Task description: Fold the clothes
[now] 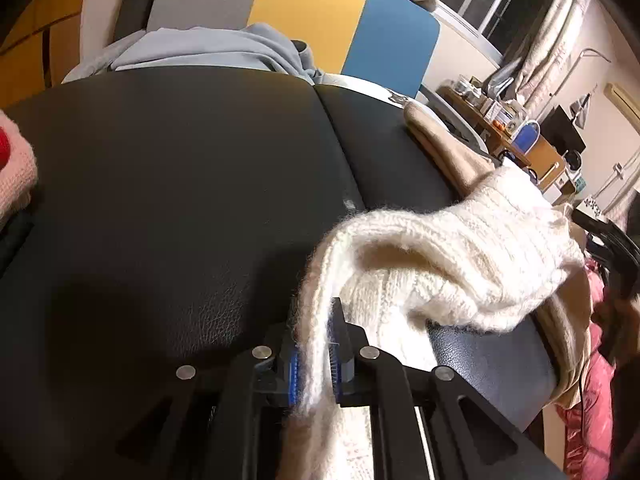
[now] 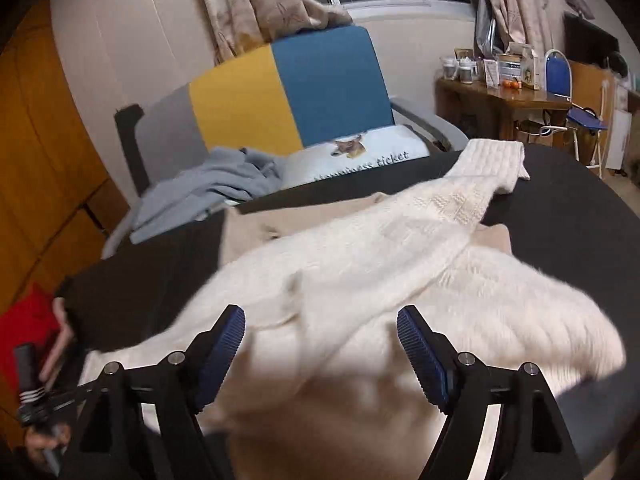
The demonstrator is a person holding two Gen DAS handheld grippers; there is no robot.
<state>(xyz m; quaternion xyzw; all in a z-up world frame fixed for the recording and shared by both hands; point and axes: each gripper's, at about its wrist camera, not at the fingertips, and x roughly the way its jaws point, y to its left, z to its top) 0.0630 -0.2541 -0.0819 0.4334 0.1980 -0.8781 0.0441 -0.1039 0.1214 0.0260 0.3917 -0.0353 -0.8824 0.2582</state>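
A fluffy white knit sweater lies across the black leather surface. My left gripper is shut on an edge of it, which runs up between the blue pads. In the right wrist view the same white sweater spreads over a folded beige garment, one ribbed sleeve stretched toward the far edge. My right gripper hangs open just above the sweater's near part, its blue pads wide apart with nothing pinched. The sweater looks motion-blurred there.
A grey-blue garment and a printed pillow lie on a grey, yellow and blue chair behind. A pink knit sits at the left edge. A person's hand holds the other gripper's handle. A cluttered wooden table stands far right.
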